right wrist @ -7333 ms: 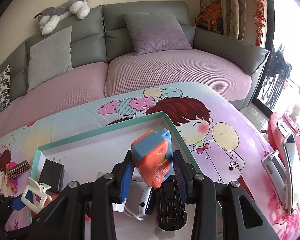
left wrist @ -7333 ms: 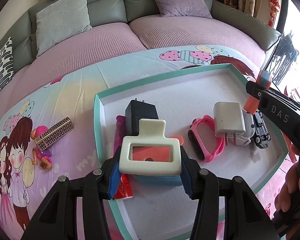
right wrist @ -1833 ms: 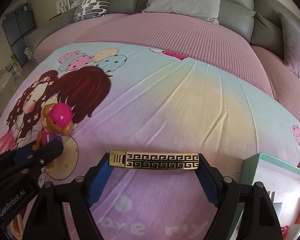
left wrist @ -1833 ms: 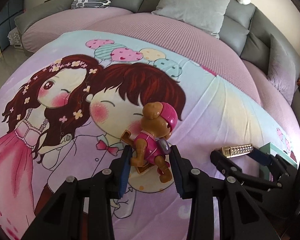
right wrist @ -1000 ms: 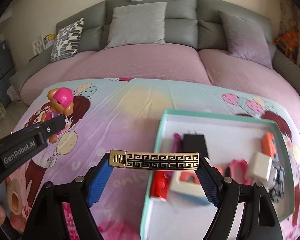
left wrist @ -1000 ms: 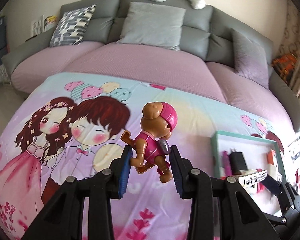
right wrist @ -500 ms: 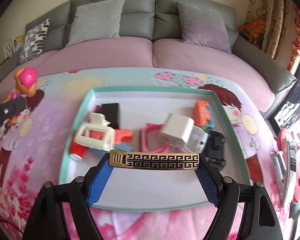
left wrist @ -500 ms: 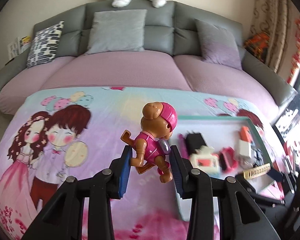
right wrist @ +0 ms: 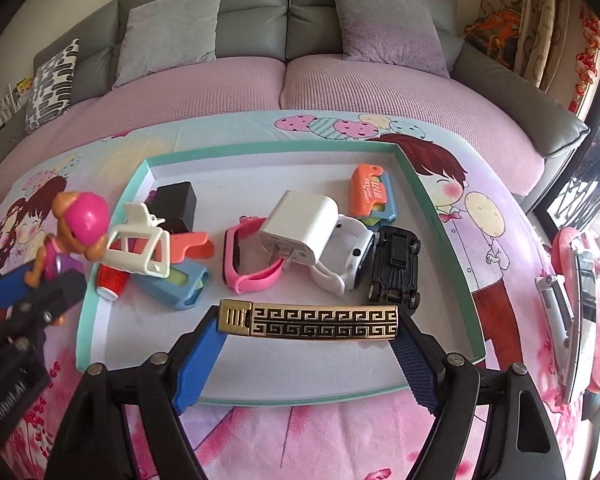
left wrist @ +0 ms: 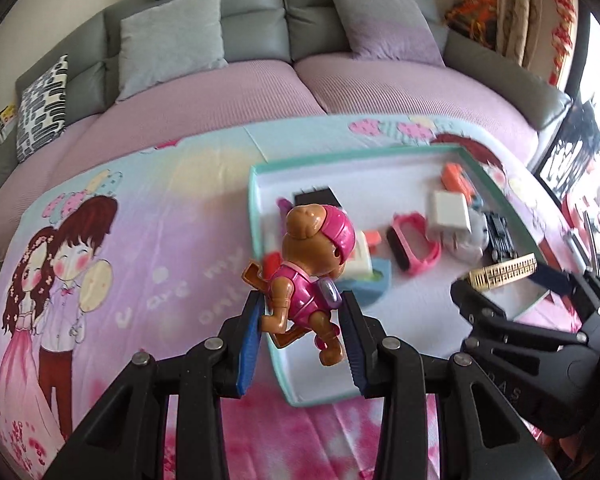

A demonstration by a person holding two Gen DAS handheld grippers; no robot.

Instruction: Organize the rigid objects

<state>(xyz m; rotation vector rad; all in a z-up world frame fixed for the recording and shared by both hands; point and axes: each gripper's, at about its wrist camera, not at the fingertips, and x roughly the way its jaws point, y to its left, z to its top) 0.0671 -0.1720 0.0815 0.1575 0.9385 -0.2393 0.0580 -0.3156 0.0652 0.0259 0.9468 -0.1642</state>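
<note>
My left gripper is shut on a brown toy puppy figure in a pink suit and cap, held above the near left corner of the teal-rimmed white tray. The figure also shows in the right wrist view. My right gripper is shut on a gold comb with a black key pattern, held by its ends over the tray's near part. The comb also shows in the left wrist view.
The tray holds a white hair claw, black adapter, pink watch, white charger, white watch, black toy car, and orange case. A grey sofa stands behind. A pink stool is at the right.
Both grippers have moved right, from the cloth's cartoon side to over the tray, with the puppy and the comb still held. The tray now looks closer in both views.
</note>
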